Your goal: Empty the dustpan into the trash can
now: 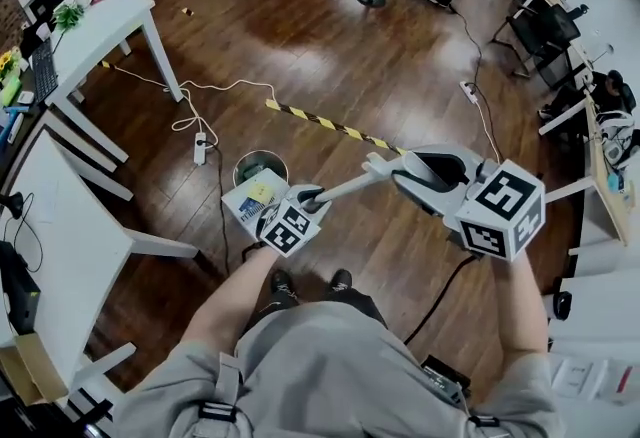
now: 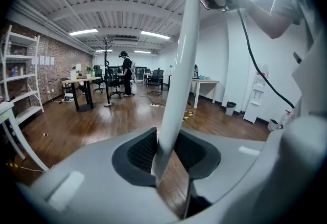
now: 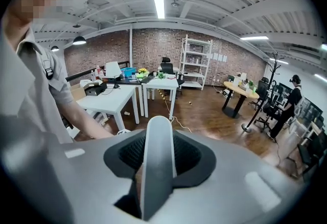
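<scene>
Nearest, right tongs [image 3: 158,152] clamped on the top end of the handle [image 1: 350,186]; left tongs [image 2: 166,152] closed on the same shaft lower down, just above the dustpan [image 1: 252,198]. Two grips, likely to steady and tip it. Pan held at the near rim of the trash can [image 1: 262,164], partly over it. Close by: power strip [image 1: 200,150] and cable [image 1: 215,86] just left of the can, white bench [image 1: 60,226] further left, striped tape [image 1: 320,121] beyond. Little room for swinging leftward.

Grey short-sleeved shirt [image 1: 330,366], black shoes [image 1: 283,284], pale grey grippers [image 1: 320,194] [image 1: 383,166] with black-and-white marker cubes [image 1: 503,209], black cable [image 1: 440,294]
</scene>
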`<state>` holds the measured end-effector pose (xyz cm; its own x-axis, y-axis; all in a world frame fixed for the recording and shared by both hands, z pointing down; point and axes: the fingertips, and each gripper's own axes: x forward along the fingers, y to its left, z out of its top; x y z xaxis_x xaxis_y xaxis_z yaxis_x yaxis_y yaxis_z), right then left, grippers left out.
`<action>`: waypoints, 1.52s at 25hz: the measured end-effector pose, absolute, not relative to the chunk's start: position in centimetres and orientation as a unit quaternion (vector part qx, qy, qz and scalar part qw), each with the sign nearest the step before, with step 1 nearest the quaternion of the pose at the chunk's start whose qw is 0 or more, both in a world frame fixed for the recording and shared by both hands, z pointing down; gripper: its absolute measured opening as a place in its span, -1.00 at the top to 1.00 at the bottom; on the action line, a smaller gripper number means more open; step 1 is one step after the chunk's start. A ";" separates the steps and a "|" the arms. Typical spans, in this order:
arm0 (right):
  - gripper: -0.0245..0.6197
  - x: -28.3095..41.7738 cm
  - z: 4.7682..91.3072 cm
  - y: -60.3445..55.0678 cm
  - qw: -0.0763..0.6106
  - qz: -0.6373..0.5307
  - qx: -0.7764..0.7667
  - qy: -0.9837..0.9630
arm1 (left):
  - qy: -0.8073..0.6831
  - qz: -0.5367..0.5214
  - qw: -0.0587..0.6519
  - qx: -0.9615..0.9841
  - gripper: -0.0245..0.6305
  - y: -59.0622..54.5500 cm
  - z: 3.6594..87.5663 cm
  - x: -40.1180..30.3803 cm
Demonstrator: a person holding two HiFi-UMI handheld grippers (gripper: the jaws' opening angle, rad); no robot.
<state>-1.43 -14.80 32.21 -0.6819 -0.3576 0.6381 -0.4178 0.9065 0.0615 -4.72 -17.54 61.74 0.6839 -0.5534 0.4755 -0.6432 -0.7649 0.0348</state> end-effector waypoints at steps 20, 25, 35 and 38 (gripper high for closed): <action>0.21 -0.1 26.8 -35.9 0.046 0.047 0.184 -0.981 | -0.348 0.244 0.187 0.886 0.67 -32.1 60.6 -8.8; 0.13 -0.1 33.2 -38.0 0.050 0.124 0.091 -0.987 | -0.363 0.246 0.216 0.872 0.67 -34.1 60.4 -8.6; 0.57 -15.8 35.4 -39.7 -0.002 0.081 -0.013 -0.997 | -0.362 0.226 0.236 0.873 0.67 -35.4 60.6 -11.9; 0.58 -17.4 35.6 -40.7 -0.003 0.090 -0.008 -0.996 | -0.349 0.210 0.242 0.881 0.66 -36.1 60.6 -12.9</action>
<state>-17.44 -40.68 35.58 -0.9998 0.0161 -0.0083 0.0173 0.9835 -0.1800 -12.91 -36.07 60.57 0.6675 -0.5133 0.5395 -0.7168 -0.6392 0.2787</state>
